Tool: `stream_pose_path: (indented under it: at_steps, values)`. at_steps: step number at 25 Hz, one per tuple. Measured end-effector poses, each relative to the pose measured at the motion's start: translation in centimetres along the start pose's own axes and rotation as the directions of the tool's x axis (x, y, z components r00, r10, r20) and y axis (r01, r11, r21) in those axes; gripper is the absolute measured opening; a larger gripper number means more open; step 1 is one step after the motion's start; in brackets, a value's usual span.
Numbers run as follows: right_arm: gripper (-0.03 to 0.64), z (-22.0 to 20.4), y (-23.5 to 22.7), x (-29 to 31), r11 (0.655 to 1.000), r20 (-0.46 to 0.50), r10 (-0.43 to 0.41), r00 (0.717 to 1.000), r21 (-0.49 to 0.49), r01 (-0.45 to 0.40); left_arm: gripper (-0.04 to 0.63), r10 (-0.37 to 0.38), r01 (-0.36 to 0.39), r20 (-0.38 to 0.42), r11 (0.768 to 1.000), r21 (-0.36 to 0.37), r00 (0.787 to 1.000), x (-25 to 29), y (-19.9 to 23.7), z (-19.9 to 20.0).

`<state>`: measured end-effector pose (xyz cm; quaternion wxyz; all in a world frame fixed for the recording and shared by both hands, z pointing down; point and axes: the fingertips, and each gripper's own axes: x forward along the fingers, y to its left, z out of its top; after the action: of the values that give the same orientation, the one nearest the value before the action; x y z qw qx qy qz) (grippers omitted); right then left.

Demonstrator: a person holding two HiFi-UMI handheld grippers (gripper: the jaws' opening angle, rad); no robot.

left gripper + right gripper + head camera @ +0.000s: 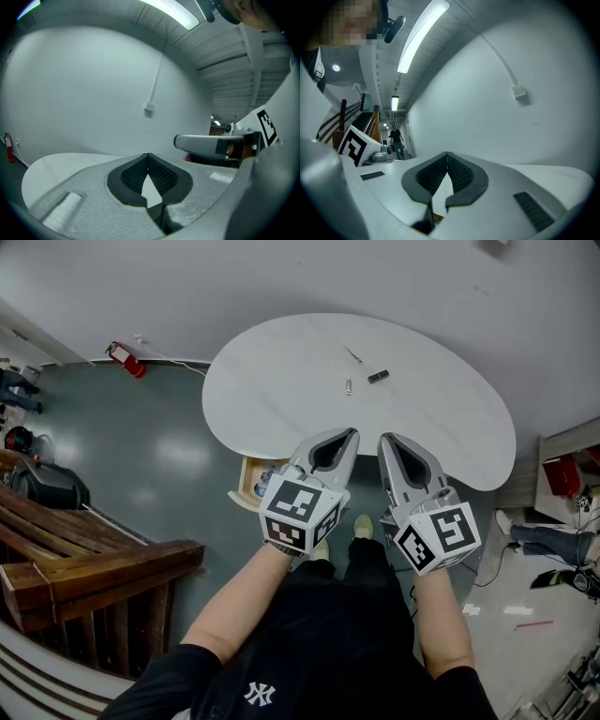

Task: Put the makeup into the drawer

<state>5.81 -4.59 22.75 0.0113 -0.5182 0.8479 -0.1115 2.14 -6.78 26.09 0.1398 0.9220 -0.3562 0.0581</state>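
Note:
On the white oval table lie three small makeup items: a thin pencil, a short silver tube and a dark stick. They rest well beyond both grippers. A wooden drawer stands pulled out under the table's near left edge, with small things inside and partly hidden by my left gripper. My left gripper and right gripper hover side by side above the near table edge. Each is shut with its tips touching and holds nothing. The left gripper and right gripper point at the white wall.
A red fire extinguisher lies on the floor at the far left. A wooden stair railing runs along the near left. Someone's legs show at the right edge. A person stands far down the corridor.

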Motion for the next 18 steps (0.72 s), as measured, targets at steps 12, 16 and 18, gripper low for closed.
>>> stream_pose_path:
  at_steps: [12, 16, 18]
  values:
    - [0.015, -3.3, -9.8, 9.0, 0.997, -0.086, 0.074, 0.993, 0.038, -0.071, 0.009, 0.135, -0.137, -0.059, 0.990, -0.029, 0.989, 10.6, 7.3, -2.5]
    - [0.015, -5.1, -13.2, 12.3, 0.992, -0.127, 0.117, 0.985, 0.062, -0.110, 0.009, 0.186, -0.192, -0.099, 0.980, -0.049, 0.977, 14.6, 10.1, -4.4]
    - [0.015, -6.2, -14.7, 13.9, 0.989, -0.146, 0.137, 0.980, 0.069, -0.129, 0.009, 0.207, -0.214, -0.116, 0.975, -0.056, 0.972, 16.5, 11.4, -5.6]
